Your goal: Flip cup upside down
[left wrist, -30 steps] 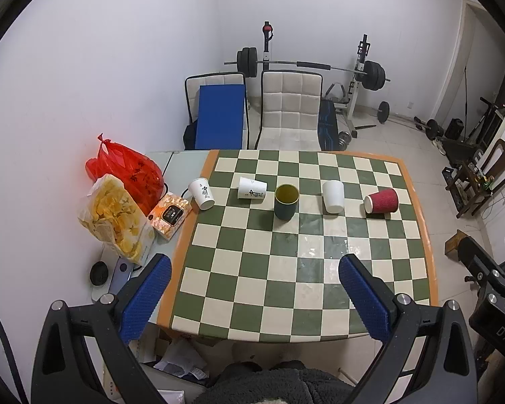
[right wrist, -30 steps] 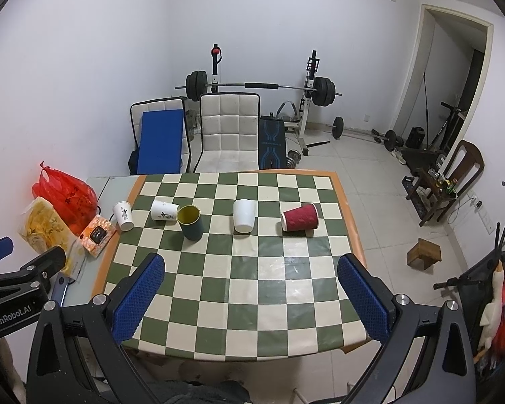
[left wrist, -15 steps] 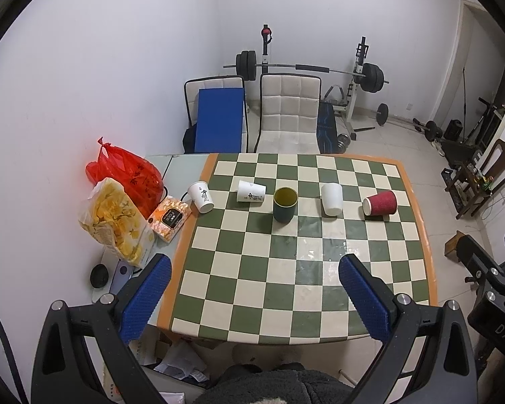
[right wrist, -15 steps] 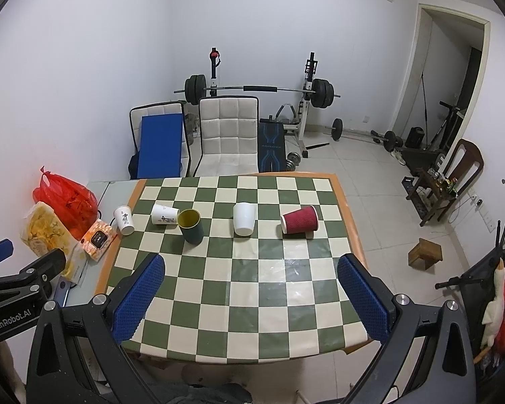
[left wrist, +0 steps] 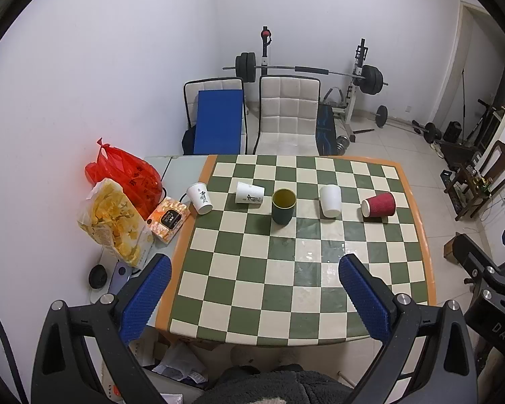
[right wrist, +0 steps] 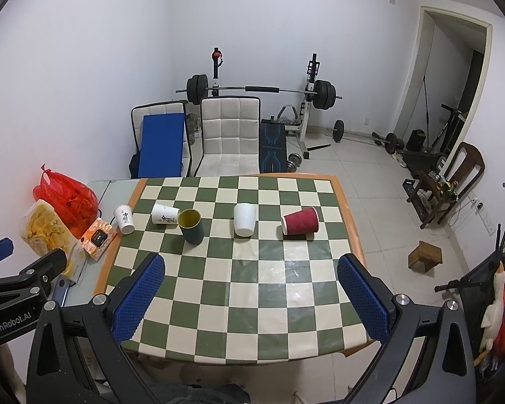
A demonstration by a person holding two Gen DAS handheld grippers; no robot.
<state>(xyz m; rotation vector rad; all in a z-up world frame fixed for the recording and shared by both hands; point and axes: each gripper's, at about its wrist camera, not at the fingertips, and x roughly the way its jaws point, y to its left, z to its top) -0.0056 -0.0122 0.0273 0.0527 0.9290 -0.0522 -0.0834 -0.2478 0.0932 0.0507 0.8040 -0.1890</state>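
Several cups stand in a row across the far half of the checkered table (left wrist: 286, 269). A dark green cup (left wrist: 283, 206) stands upright with its mouth up; it also shows in the right wrist view (right wrist: 191, 226). A plain white cup (left wrist: 331, 200) stands upside down. A red ribbed cup (left wrist: 378, 204) and a printed white cup (left wrist: 249, 193) lie on their sides. Another printed white cup (left wrist: 199, 198) stands at the table's left edge. My left gripper (left wrist: 252, 296) and right gripper (right wrist: 249, 296) are open and empty, high above the near edge.
A red bag (left wrist: 124, 175), a bag of snacks (left wrist: 114, 222) and an orange packet (left wrist: 168, 219) lie on a side surface to the left. Two chairs (left wrist: 286, 118) and a barbell rack (left wrist: 306, 70) stand behind the table. A wooden chair (right wrist: 454, 181) is at the right.
Both grippers have drawn back and up a little, so the table looks slightly farther. The cups have not moved.
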